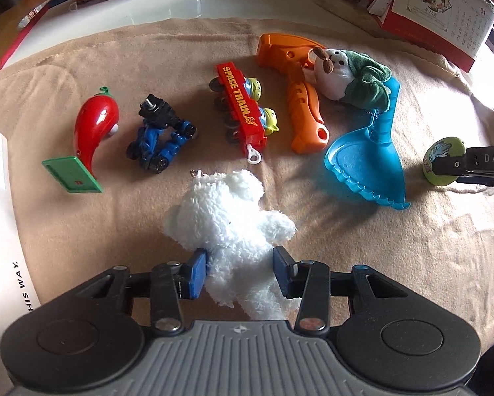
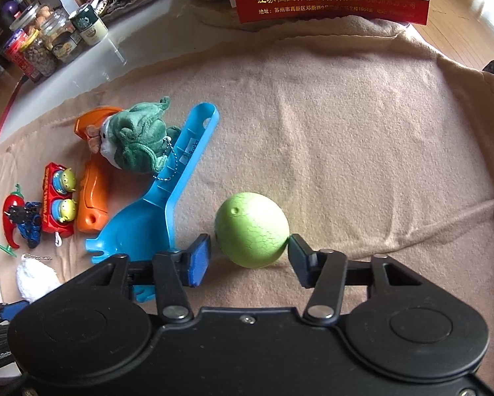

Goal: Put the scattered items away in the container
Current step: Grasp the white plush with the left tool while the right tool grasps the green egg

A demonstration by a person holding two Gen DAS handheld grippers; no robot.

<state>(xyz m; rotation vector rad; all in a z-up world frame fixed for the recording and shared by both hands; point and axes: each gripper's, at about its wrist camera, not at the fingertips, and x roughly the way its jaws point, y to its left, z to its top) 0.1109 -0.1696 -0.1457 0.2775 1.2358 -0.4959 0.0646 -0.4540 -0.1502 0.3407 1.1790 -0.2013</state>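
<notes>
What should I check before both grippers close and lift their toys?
1. White plush bear between the left gripper fingers: ok.
2. Left pads touching the bear: one side yes, other apart; not ok.
3. Green egg between the right gripper fingers: ok.
4. Right jaws open wide enough: ok.
5. Blue scoop clear of the right gripper's left finger: cannot tell.
6. Container in view: not ok.

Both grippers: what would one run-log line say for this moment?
left gripper: open around white plush bear | right gripper: open around green egg | container: not visible
</notes>
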